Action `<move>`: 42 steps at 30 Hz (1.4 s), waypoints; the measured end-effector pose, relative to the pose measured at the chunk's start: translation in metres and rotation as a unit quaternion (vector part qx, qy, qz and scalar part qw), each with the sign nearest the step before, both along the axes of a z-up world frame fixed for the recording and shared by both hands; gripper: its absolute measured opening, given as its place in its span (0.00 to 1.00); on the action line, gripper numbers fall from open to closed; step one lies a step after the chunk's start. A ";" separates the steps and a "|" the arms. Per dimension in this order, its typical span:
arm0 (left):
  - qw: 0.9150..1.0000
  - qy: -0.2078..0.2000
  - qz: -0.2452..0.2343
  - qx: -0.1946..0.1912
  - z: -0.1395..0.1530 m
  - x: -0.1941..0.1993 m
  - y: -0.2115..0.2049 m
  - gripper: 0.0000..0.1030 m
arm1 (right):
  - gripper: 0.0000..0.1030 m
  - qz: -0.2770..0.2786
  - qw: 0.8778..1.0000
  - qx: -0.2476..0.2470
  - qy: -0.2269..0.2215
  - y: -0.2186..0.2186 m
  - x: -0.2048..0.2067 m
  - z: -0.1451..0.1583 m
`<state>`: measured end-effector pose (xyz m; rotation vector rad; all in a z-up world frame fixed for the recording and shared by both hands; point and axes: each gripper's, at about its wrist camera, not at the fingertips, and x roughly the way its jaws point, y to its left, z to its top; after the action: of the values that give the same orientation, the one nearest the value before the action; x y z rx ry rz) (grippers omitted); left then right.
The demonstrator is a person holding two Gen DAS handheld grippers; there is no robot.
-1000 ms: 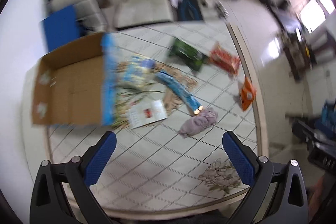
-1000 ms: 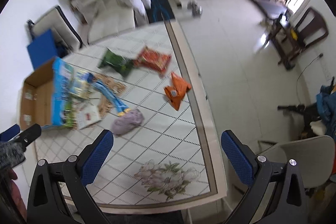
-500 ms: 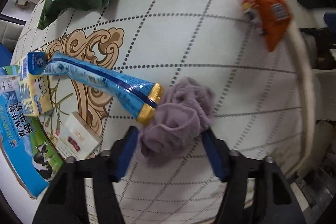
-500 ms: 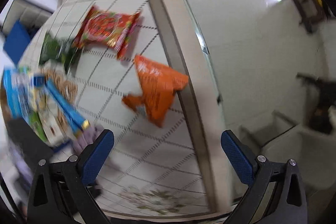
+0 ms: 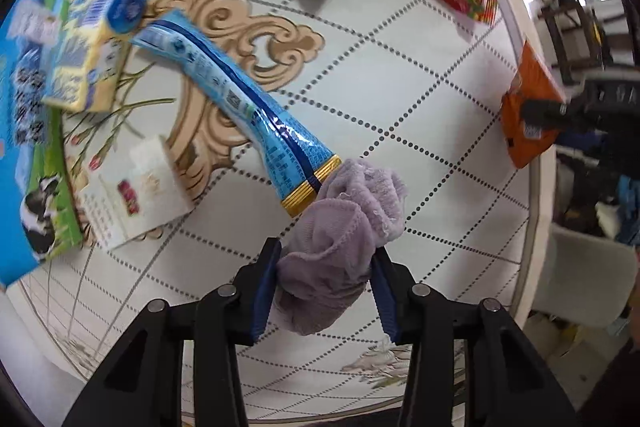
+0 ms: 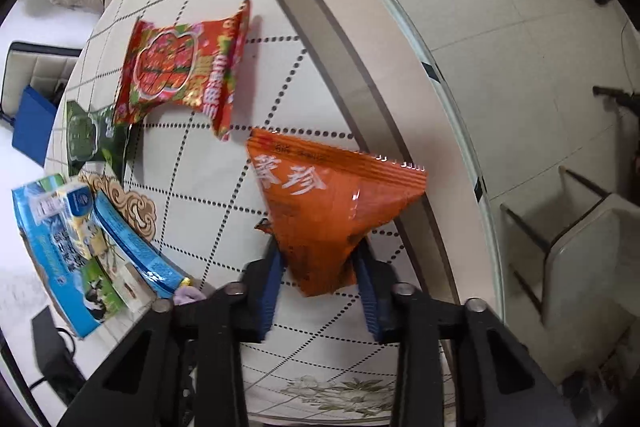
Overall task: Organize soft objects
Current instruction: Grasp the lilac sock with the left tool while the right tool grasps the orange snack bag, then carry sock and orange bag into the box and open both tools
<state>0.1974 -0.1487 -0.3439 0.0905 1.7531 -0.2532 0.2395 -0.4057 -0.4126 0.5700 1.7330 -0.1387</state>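
My left gripper [image 5: 326,259] is shut on a crumpled purple cloth [image 5: 344,227] that lies on the white patterned table [image 5: 400,75], against the gold end of a blue tube [image 5: 240,99]. My right gripper [image 6: 318,263] is shut on the lower corner of an orange snack bag [image 6: 332,203] near the table's right edge; the bag also shows in the left wrist view [image 5: 528,123]. A red snack bag [image 6: 180,67] and a green snack bag [image 6: 92,139] lie farther back.
A yellow milk carton [image 5: 88,51], a small white box [image 5: 136,187] and a blue-and-green carton flap [image 5: 24,131] lie at the left. The table's rim [image 6: 360,75] runs along the right, with tiled floor and a chair [image 6: 580,251] beyond.
Both grippers came down to the table from high above. The left closed on the purple cloth; the right, open half a second ago, closed on the orange bag.
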 end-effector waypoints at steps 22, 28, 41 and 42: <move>0.963 -0.168 0.195 -0.079 0.195 0.025 0.182 0.39 | 0.25 0.225 0.957 0.068 -0.168 0.221 -0.018 0.210; 0.959 -0.160 0.223 -0.071 0.179 0.070 0.261 0.39 | 0.25 0.259 0.948 0.068 -0.173 0.330 0.028 0.226; 0.969 -0.068 0.226 -0.079 0.088 0.168 0.369 0.39 | 0.24 0.301 0.950 0.014 -0.087 0.485 0.135 0.125; 0.969 -0.059 0.224 -0.081 0.079 0.173 0.372 0.39 | 0.24 0.303 0.949 0.007 -0.082 0.489 0.141 0.116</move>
<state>0.3707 0.2232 -0.2654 -0.3984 1.5792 -0.0559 0.3806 0.0833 -0.2966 0.0372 1.6723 0.3479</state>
